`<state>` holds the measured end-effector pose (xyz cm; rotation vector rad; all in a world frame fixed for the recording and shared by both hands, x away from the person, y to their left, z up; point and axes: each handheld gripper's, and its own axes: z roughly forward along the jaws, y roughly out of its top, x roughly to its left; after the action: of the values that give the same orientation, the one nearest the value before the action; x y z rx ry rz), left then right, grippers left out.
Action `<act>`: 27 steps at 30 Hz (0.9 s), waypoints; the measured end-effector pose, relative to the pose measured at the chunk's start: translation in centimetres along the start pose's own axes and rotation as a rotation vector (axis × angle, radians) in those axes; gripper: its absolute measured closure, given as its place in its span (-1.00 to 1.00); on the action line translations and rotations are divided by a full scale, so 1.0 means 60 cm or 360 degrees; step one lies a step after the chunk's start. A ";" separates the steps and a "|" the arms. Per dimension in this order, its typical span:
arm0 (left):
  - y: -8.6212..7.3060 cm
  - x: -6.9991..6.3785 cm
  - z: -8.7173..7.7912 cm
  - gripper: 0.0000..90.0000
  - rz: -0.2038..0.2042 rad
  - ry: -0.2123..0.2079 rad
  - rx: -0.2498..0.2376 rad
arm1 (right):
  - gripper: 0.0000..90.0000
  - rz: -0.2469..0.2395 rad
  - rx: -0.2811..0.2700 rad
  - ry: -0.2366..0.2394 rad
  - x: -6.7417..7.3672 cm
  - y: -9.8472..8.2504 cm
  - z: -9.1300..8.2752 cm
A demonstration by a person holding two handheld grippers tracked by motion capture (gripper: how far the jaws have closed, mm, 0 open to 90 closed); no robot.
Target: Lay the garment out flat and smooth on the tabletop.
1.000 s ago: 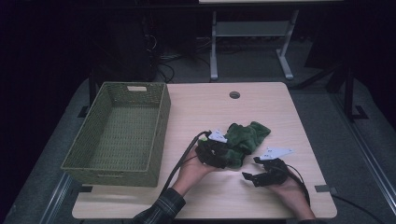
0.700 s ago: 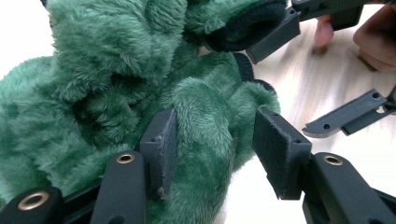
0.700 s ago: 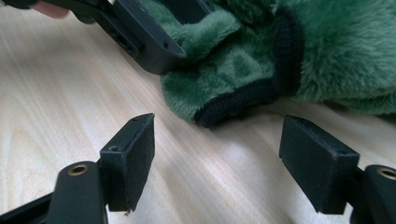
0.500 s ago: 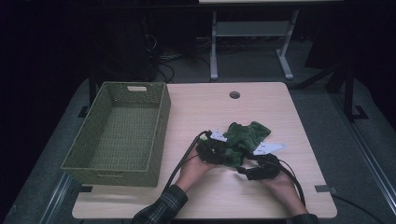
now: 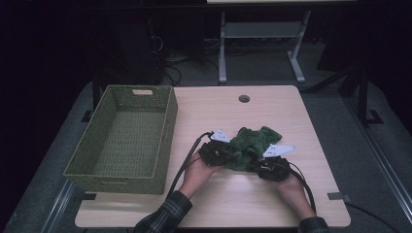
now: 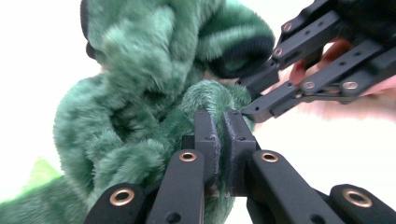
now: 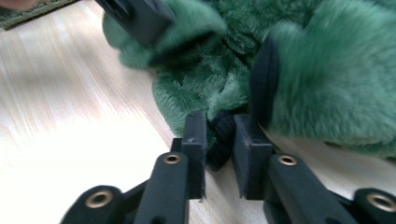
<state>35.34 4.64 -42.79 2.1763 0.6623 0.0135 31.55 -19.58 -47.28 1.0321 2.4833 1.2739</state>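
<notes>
Left gripper (image 5: 224, 154): jaws have just been closing and are now pressed together on a fold of the green plush cloth (image 5: 250, 145), at its 8 o'clock edge.
Right gripper (image 5: 260, 167): jaws have just been closing and now pinch the cloth's dark hem at its 5 o'clock edge.
Green plush cloth: crumpled on the wooden table (image 5: 272, 109), toward 4 o'clock from the table's middle, between both grippers.
Wicker basket (image 5: 167, 121): at 9 o'clock, well apart from the cloth.
</notes>
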 end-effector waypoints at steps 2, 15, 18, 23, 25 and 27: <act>0.001 0.003 -0.012 0.91 -0.0025 -0.0017 -0.0036 | 0.74 0.0009 -0.0001 0.0007 0.000 0.000 -0.002; -0.015 0.008 -0.077 0.92 -0.0076 -0.0021 -0.0119 | 0.76 -0.0023 0.0021 -0.0057 -0.003 -0.005 -0.037; -0.022 0.012 -0.090 0.92 -0.0083 -0.0012 -0.0133 | 0.76 -0.0029 0.0036 -0.0088 -0.005 -0.010 -0.049; -0.033 0.017 -0.110 0.92 -0.0119 0.0001 -0.0160 | 0.77 -0.0043 0.0052 -0.0146 -0.013 -0.018 -0.072; -0.039 0.016 -0.110 0.92 -0.0133 0.0003 -0.0147 | 0.77 -0.0032 0.0053 -0.0160 -0.017 -0.022 -0.080; -0.044 0.015 -0.108 0.93 -0.0142 0.0002 -0.0135 | 0.77 -0.0021 0.0062 -0.0178 -0.021 -0.026 -0.087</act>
<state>33.42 11.11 -40.69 2.0643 0.7459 -0.0037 29.44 -24.45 -45.43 1.0630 2.4361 1.1356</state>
